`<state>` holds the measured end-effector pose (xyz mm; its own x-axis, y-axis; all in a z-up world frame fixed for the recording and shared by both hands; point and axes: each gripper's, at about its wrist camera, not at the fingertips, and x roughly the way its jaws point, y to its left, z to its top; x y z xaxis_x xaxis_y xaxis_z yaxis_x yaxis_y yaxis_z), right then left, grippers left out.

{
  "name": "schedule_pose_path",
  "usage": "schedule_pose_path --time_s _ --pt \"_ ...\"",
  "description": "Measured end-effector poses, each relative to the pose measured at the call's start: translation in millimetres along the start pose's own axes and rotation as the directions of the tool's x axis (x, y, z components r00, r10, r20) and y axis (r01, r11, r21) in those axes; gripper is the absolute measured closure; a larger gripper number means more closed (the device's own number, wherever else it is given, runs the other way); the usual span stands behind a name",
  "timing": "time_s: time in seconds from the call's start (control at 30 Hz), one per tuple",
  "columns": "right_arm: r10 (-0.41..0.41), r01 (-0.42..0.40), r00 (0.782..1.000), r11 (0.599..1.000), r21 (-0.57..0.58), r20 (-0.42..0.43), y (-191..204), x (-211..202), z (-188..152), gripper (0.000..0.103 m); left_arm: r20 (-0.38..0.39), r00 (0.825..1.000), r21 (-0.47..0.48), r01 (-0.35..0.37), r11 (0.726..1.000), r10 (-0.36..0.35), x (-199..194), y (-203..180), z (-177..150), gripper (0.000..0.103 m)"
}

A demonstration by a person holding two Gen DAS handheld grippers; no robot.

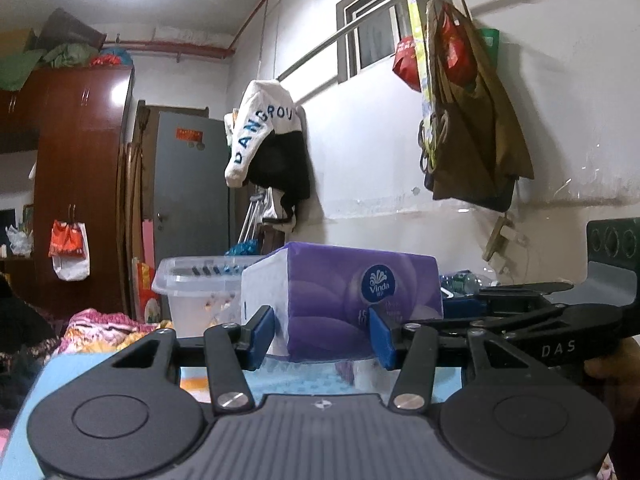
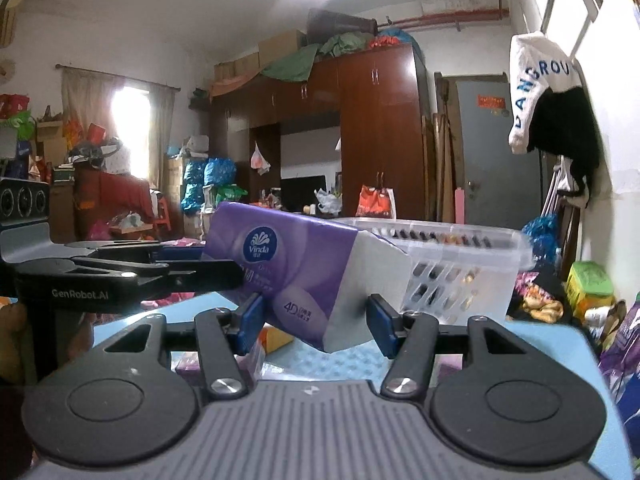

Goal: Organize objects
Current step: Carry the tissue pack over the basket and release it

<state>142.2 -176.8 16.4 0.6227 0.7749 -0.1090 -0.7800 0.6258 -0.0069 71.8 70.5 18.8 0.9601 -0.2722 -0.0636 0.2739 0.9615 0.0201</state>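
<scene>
The left gripper (image 1: 322, 332) clamps one end of the purple tissue pack (image 1: 352, 296), blue pads (image 1: 264, 330) pressed against its sides, and the right gripper (image 2: 316, 322) clamps the other end of the same pack (image 2: 304, 264), so it hangs tilted between the two, lifted above the blue mat (image 2: 344, 360). Each gripper shows in the other's view, the right one (image 1: 520, 320) coming in from the side and the left one (image 2: 132, 268) likewise. Just behind the pack stands a clear basket (image 2: 452, 264) near the mat's far edge, and a white-and-black jacket (image 1: 268, 140) hangs on the wall (image 1: 372, 140) beyond.
</scene>
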Motion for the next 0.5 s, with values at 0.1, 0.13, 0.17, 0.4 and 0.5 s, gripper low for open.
schedule_pose_path --time_s 0.1,0.13,0.17,0.4,0.5 --pt "-0.011 0.011 1.0 1.0 -0.021 0.016 -6.7 1.9 22.3 0.044 0.022 1.0 0.021 0.005 1.0 -0.005 5.6 -0.4 21.5 0.049" --pt "-0.016 0.016 1.0 0.999 -0.028 0.022 -10.1 3.4 32.8 0.044 0.031 1.0 0.027 0.005 1.0 -0.006 8.2 -0.7 30.6 0.049" --pt "-0.022 0.023 0.999 0.999 -0.04 0.026 -12.2 4.7 40.5 0.044 0.037 0.999 0.039 0.004 0.999 -0.006 11.2 -1.3 39.4 0.049" --pt "-0.055 0.056 0.998 0.997 -0.055 0.026 -32.8 26.4 83.6 0.044 0.049 0.999 0.075 -0.007 0.997 0.003 43.1 3.1 91.5 0.049" --pt "-0.056 0.057 0.998 0.997 -0.05 0.013 -42.1 39.6 89.4 0.044 0.031 0.999 0.079 -0.017 0.997 0.014 56.6 7.6 104.0 0.049"
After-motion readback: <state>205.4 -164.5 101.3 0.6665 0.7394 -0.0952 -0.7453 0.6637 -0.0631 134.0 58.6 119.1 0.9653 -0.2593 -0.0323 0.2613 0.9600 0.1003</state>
